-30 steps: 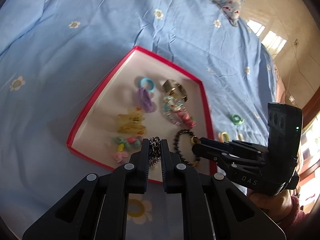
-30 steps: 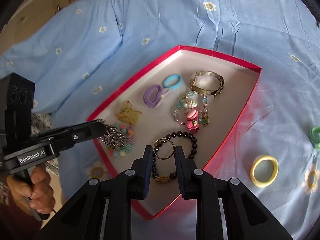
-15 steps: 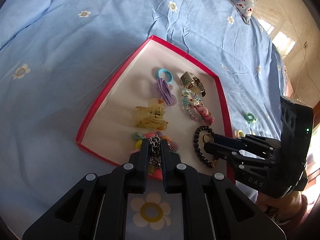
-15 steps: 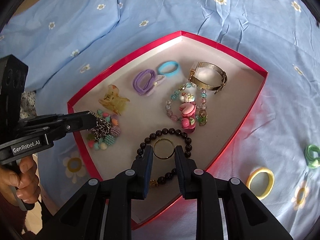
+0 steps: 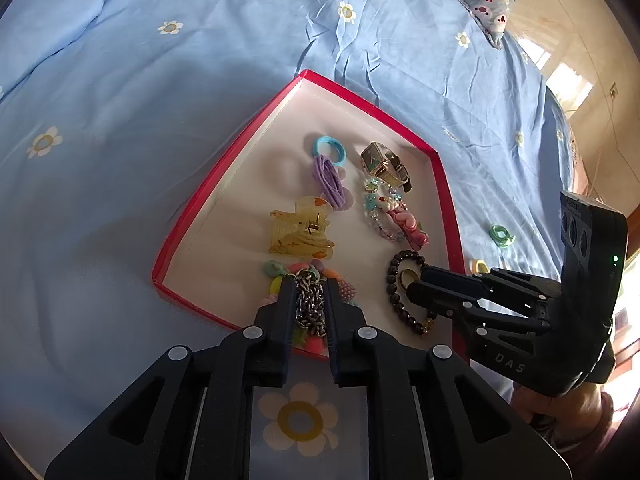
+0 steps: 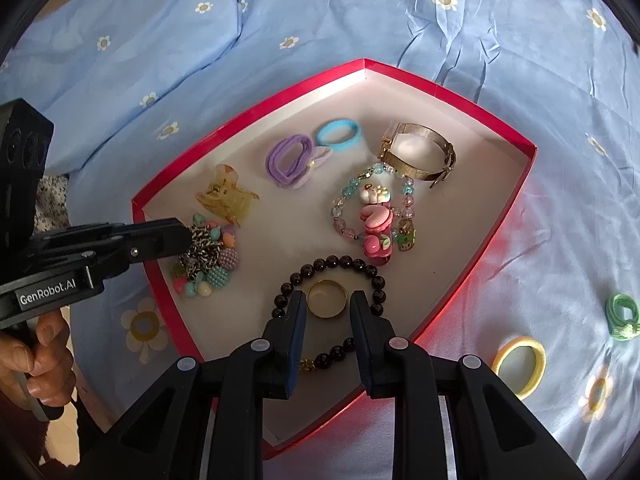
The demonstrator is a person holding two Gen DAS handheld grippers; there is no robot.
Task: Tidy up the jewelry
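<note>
Left wrist view: my left gripper [image 5: 307,294] has its jaws pinching a metal chain [image 5: 308,304], whose bunched, twisted links hang down onto a cluster of pastel beads [image 6: 216,268] near one corner of the red box [image 5: 224,184]. I judge I hold it low and just over the box floor so the chain can be laid down without spilling over the shallow wall.

Right wrist view: my right gripper [image 6: 328,300] has its jaws spread, one on each side of a gold ring [image 6: 326,298] that lies flat inside a loop of dark round beads [image 6: 332,264]. I cannot tell whether either jaw touches the ring; it looks unclamped, resting on the pale box lining.

Box contents, by material:
- amber clip [image 6: 226,198], translucent hard plastic
- purple [image 6: 289,160] and blue [image 6: 338,135] hair ties, soft elastic loops, touching
- gold watch [image 6: 418,156], mesh metal band, on its edge
- glass-bead bracelet [image 6: 374,208] with glossy pink charms

Outside, on the blue flowered bedsheet [image 6: 520,40]: a yellow hair tie [image 6: 520,364] and a green one [image 6: 622,316], well apart from the box. In my judgement these are not yet sorted.
</note>
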